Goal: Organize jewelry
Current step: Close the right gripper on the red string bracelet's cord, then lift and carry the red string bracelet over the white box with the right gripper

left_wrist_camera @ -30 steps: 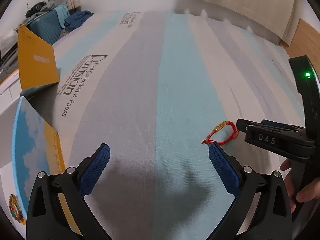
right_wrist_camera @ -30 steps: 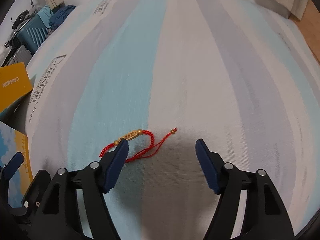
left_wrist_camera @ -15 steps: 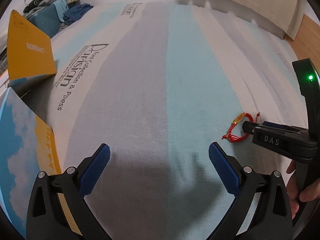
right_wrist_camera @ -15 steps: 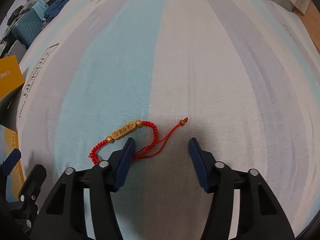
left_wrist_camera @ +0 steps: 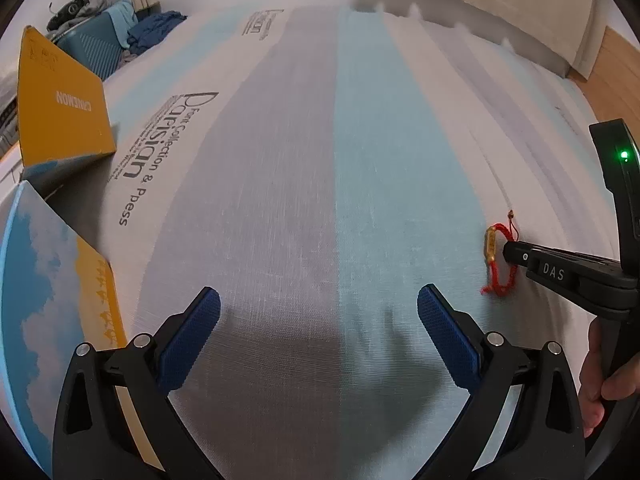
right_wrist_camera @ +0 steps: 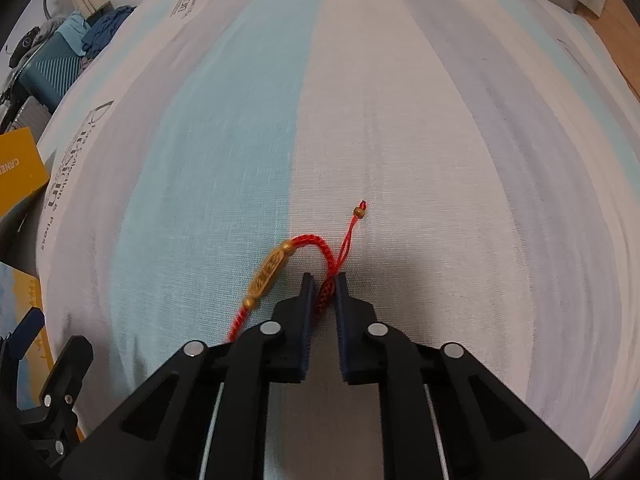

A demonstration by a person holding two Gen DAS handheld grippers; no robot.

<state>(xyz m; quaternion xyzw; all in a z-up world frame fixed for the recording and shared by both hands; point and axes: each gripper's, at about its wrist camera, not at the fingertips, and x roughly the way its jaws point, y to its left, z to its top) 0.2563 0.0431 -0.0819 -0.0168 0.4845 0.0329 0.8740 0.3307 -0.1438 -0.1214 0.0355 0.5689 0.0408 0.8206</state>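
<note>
**A:** What fills the scene, starting with the biggest thing?

**B:** A striped bedsheet [left_wrist_camera: 304,184] in bands of pale blue, grey and white covers nearly everything, with dark printed lettering near its left edge. At the far left of the left wrist view lies an open box with a yellow lid [left_wrist_camera: 60,104] standing up and a blue sky-and-cloud panel [left_wrist_camera: 36,304] below it. Beyond the box, a teal suitcase [left_wrist_camera: 94,46] holds a pile of clothes.

**A:** And the grippers?

**B:** The left gripper [left_wrist_camera: 318,312] hangs over bare sheet, its blue-padded jaws spread wide with nothing between them. The right gripper [right_wrist_camera: 324,292] points steeply down at the sheet, its jaws drawn nearly together and pinching a cord. In the left wrist view it enters from the right edge, with a green light on its body and a hand [left_wrist_camera: 600,380] on its handle.

**A:** Where is the jewelry?

**B:** A red braided bracelet [right_wrist_camera: 308,242] lies on the sheet, on the white band just beside a blue stripe. The right gripper's pads clamp its braided cord. Its long gold bead [right_wrist_camera: 267,268] sits just left of the jaws, and a thin tail ending in a small gold bead [right_wrist_camera: 359,211] trails away beyond them.
</note>
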